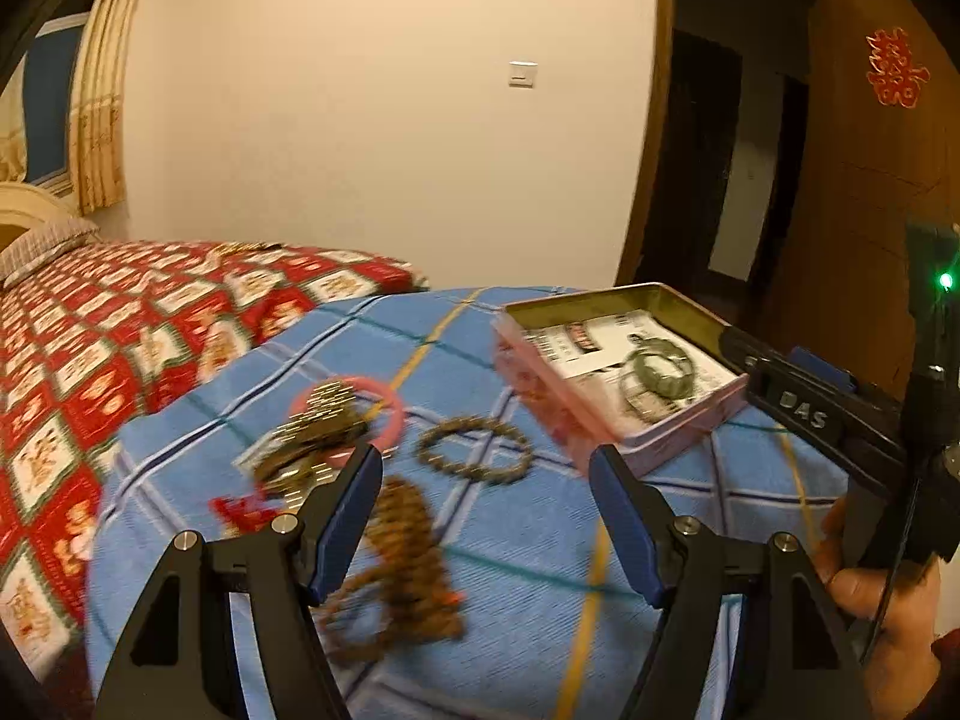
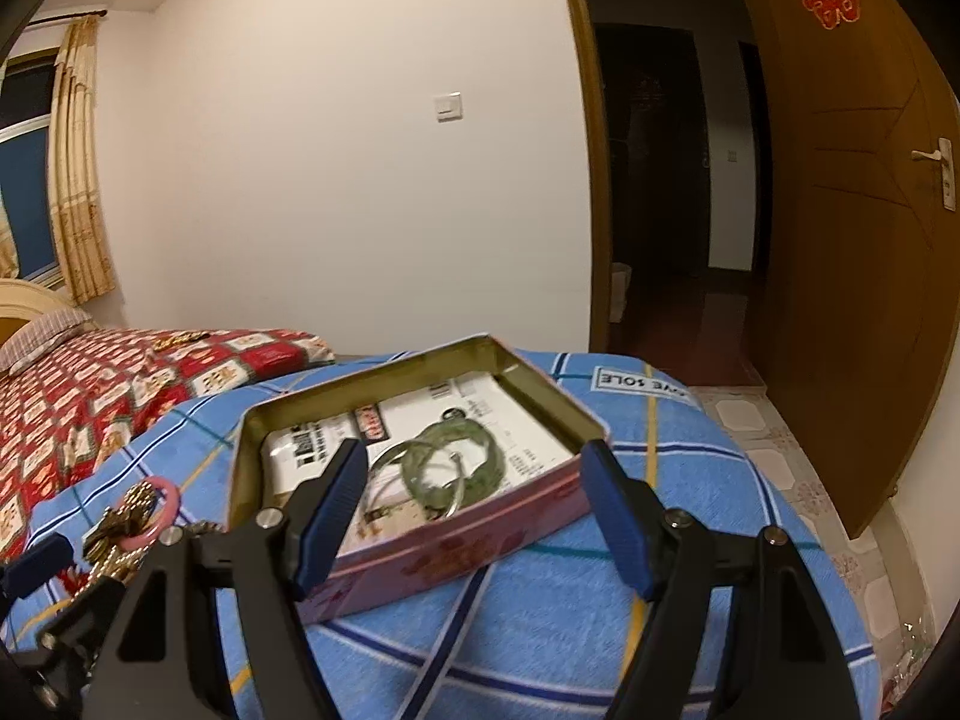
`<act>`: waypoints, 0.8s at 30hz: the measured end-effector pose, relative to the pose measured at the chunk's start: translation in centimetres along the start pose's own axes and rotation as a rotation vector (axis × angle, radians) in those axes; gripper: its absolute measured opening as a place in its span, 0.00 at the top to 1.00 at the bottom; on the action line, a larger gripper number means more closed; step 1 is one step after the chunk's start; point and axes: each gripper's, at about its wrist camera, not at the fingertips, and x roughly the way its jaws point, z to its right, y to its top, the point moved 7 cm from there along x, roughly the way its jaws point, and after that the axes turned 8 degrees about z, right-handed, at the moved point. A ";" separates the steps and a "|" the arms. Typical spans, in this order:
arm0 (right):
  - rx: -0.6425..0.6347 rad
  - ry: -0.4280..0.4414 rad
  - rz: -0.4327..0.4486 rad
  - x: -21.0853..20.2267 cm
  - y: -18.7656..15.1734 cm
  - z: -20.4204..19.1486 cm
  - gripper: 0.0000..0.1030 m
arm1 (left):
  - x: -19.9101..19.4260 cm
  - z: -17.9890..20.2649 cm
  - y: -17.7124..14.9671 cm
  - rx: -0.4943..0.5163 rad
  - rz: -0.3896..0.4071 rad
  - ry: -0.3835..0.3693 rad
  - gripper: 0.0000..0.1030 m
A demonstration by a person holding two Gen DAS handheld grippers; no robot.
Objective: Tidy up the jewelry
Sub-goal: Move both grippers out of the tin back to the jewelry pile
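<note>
Two bangles [image 2: 447,471] already lie in the open tin [image 2: 420,531], while the bead bracelet [image 1: 475,449] and tangled necklaces [image 1: 408,552] wait at its nine o'clock on the blue blanket [image 1: 528,546], both the left claw [image 1: 486,480] and right claw [image 2: 474,474] apart and empty.

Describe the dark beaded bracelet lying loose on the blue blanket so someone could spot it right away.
Start at the blue plaid blanket and find the open pink metal tin. Just left of the tin, the dark beaded bracelet lies flat on the blanket as an open ring. Unlike the tangled brown bead strands and the smooth pink bangle nearby, it lies alone.
</note>
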 end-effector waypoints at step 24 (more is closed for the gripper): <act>-0.118 0.542 -0.385 -1.8 -7.5 -18.6 0.44 | -2.9 -12.3 -2.6 -0.031 -0.110 0.177 0.31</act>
